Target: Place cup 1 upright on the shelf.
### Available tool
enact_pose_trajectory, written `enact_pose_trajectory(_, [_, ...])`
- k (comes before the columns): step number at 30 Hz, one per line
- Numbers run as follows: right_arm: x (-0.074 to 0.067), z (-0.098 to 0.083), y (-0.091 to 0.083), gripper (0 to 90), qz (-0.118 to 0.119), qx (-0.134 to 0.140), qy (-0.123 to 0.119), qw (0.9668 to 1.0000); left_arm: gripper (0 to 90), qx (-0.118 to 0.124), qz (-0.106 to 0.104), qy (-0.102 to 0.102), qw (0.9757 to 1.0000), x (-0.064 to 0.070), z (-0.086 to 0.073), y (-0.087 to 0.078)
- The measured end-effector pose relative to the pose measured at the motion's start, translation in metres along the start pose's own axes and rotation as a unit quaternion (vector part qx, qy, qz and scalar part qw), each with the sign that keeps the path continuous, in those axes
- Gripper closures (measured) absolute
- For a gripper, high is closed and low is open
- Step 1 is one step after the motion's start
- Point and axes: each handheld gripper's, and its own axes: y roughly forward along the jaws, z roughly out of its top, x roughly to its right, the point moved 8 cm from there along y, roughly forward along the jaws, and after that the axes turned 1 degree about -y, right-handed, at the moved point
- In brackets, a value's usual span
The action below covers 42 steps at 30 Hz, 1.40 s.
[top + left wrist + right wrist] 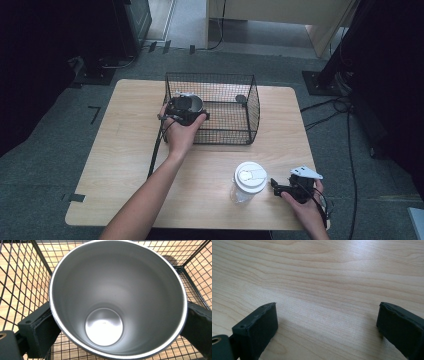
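A steel cup (193,103) (117,302), empty and upright, hangs inside the left end of a black wire basket (253,102) (22,277). My left gripper (186,111) (117,326) is shut on it, with a pad (40,327) pressed on each side of its wall. A clear plastic cup with a white lid (249,178) stands near the table's front edge. Just right of it, my right gripper (274,186) (327,322) is low over the bare wood (324,277), open, with nothing between its fingers.
The basket stands at the back middle of the wooden table (125,145). A small dark round object (241,98) lies in the basket's far right part. Cables (345,125) run across the floor to the right of the table.
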Motion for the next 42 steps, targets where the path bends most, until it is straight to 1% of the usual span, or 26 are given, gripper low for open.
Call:
enact_pose_trajectory(1, [0.0,0.0,0.0,3.3,0.0,0.0,0.0,1.0,1.4,0.001,-0.003,0.0,1.0,0.0,0.0,-0.001])
enact_pose_trajectory(5, [0.0,0.0,0.0,3.3,0.0,0.0,0.0,1.0,1.4,0.006,-0.002,0.008,0.9999,0.001,0.0,-0.005])
enact_pose_trajectory(10, [0.0,0.0,0.0,3.3,0.0,0.0,0.0,1.0,1.4,0.01,-0.005,0.0,0.9999,0.002,-0.002,-0.009])
enact_pose_trajectory(13, [0.0,0.0,0.0,3.3,0.0,0.0,0.0,1.0,1.4,0.012,-0.006,0.001,0.9999,0.002,-0.003,-0.012])
enact_pose_trajectory(20, [0.0,0.0,0.0,3.3,0.0,0.0,-0.001,1.0,1.4,0.024,0.001,0.012,0.9996,0.003,-0.002,-0.018])
enact_pose_trajectory(30, [0.0,0.0,0.0,3.2,0.0,0.0,0.0,1.0,1.4,0.035,0.006,0.018,0.9992,0.005,0.0,-0.025])
enact_pose_trajectory(34, [0.0,0.0,0.0,3.2,0.0,0.0,0.0,1.0,1.4,0.044,0.008,0.023,0.9987,0.005,0.001,-0.029])
enact_pose_trajectory(38, [0.0,0.0,0.0,3.2,0.0,0.0,0.0,1.0,1.4,0.056,0.019,0.04,0.9975,0.004,0.001,-0.034])
enact_pose_trajectory(42, [0.0,0.0,0.0,3.2,0.0,0.0,0.0,1.0,1.4,0.068,0.019,0.045,0.9965,0.002,0.001,-0.038])
